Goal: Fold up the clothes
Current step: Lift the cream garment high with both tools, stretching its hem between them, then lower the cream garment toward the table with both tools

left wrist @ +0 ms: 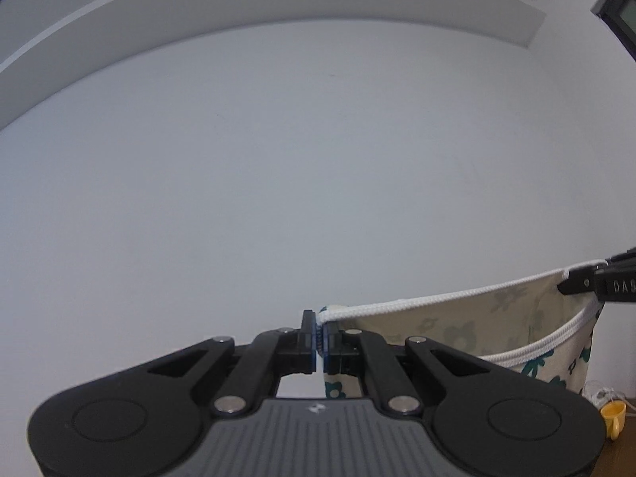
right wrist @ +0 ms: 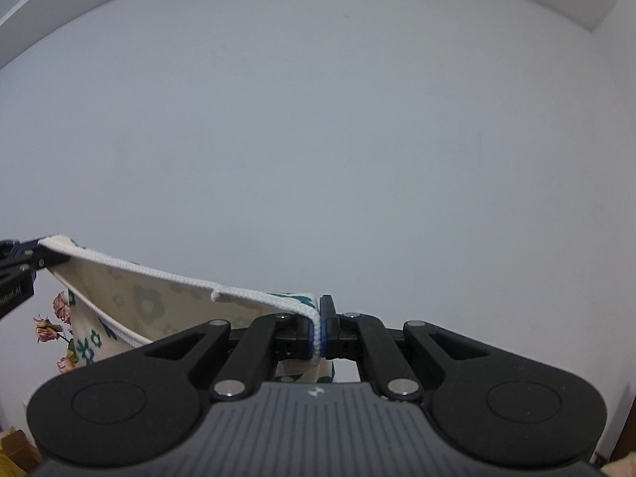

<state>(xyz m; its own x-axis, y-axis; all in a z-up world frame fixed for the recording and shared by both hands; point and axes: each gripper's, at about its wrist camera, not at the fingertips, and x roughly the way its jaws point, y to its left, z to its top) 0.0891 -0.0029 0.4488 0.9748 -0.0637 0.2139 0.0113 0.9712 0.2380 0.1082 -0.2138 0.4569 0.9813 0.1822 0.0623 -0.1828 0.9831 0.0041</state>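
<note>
L gripper [left wrist: 320,340] + R gripper [right wrist: 320,330] fingers both clamped on garment's [left wrist: 457,318] white-corded top edge | floral cloth hangs betw them, midair, prob shorts? | tip: keep edge taut n level b4 lowering, corners matched

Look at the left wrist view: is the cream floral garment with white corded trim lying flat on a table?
No: the cream floral garment hangs in the air, stretched between the left gripper and the right gripper.
</note>
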